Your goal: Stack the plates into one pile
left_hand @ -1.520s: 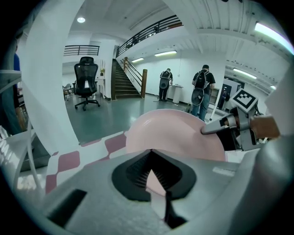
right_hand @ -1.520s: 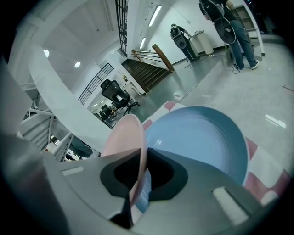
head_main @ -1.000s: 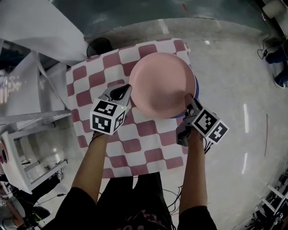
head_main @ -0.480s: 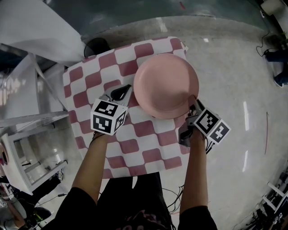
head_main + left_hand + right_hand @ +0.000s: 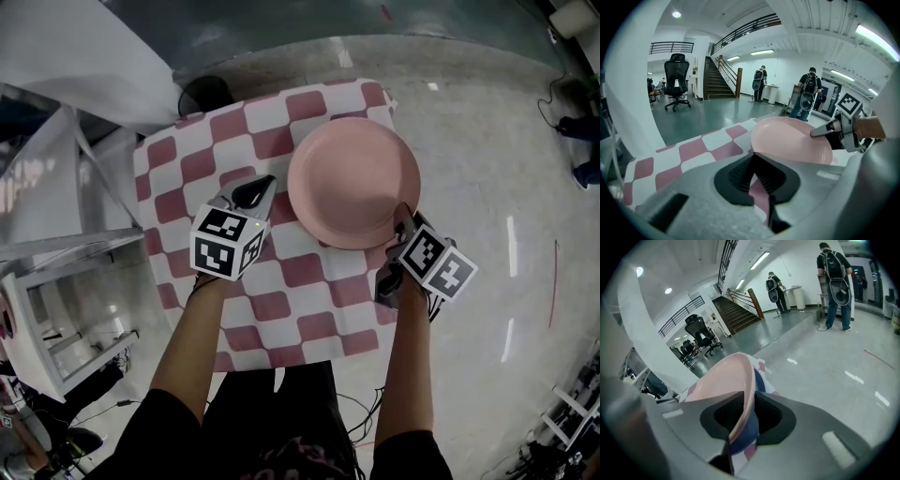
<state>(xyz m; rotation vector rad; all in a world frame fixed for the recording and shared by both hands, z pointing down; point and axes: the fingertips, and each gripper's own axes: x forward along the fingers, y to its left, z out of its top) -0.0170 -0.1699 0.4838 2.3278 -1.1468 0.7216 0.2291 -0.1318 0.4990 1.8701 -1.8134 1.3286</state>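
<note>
Pink plate (image 5: pixel 353 178) stacked on blue plate (image 5: pixel 757 380).
My right gripper (image 5: pixel 405 223) jaws have just been opening round its rim; left gripper (image 5: pixel 255 194) clenched, empty.

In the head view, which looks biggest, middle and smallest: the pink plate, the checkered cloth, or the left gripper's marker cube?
1. checkered cloth
2. pink plate
3. marker cube on the left gripper, though nearness to the camera enlarges it

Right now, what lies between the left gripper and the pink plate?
Only a bare strip of checked tablecloth; the left gripper stands apart from the pink plate, as the head view shows.
</note>
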